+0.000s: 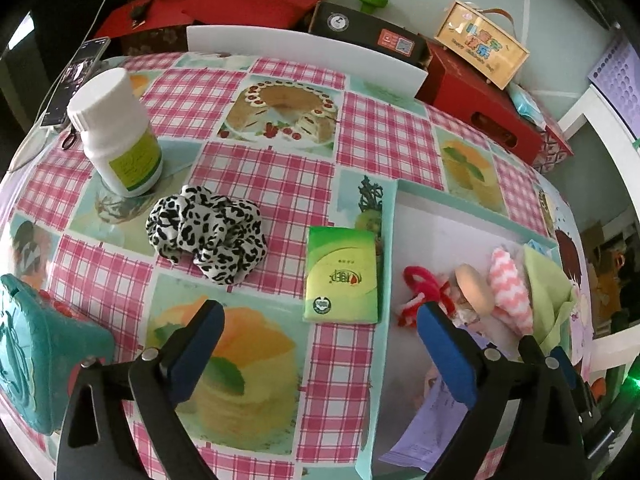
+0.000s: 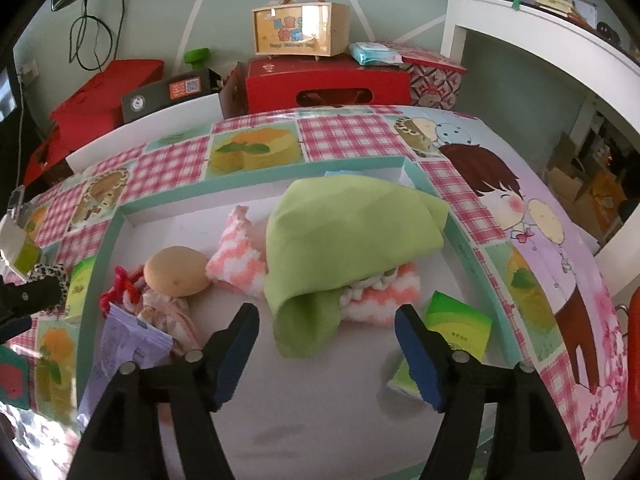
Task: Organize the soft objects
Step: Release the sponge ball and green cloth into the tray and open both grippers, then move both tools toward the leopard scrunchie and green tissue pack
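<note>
The soft objects were split between two places: the green cloth (image 2: 344, 248), the pink-and-white sock (image 2: 240, 264) and a small doll (image 2: 168, 288) lay in the shallow tray (image 2: 120, 216) just ahead of the right tool (image 2: 326, 344), while the spotted scrunchie (image 1: 206, 232) sat on the counter (image 1: 256, 160) ahead of the left tool (image 1: 320, 344), with a tissue pack (image 1: 342, 276) between it and the tray.

Both tools stood wide open and held nothing; the cloth lay loose just beyond the right one's tips.

I judged the risks plain enough. The white bottle (image 1: 116, 132) stood just beyond the scrunchie, so a reach that overshot might knock it over. The scrunchie looked springy and could slip from a shallow pinch. The cloth was heaped over the sock and might slide or drag if nudged.

The counter wore a glossy pink-check cover printed with cakes. Behind it stood red boxes (image 2: 328, 84) and a small wooden case (image 2: 300, 28), against a pale green wall.
</note>
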